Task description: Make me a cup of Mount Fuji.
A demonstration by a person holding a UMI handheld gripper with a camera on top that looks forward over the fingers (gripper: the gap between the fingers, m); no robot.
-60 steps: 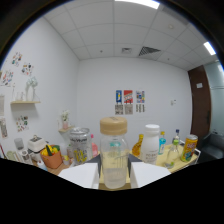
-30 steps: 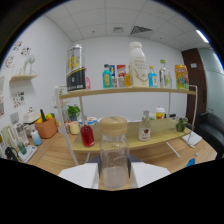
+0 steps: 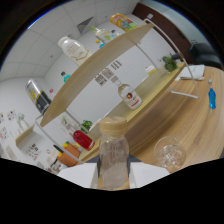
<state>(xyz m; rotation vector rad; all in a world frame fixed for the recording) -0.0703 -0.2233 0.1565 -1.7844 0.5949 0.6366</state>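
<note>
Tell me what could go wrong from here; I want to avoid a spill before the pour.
1. The gripper holds the bottle with the whole view tilted, so the bottle may be leaning. Its lid is on, so nothing will pour, and it could slip in the fingers.
2. The glass stands on the table beside the bottle; a swing could knock it over.

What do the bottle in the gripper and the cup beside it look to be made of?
The bottle, held between the gripper fingers, looks like clear plastic or glass, since the background shows through it; its cap is matte beige, likely plastic. The cup on the wooden table looks like clear glass or plastic, with glinting highlights.
</note>
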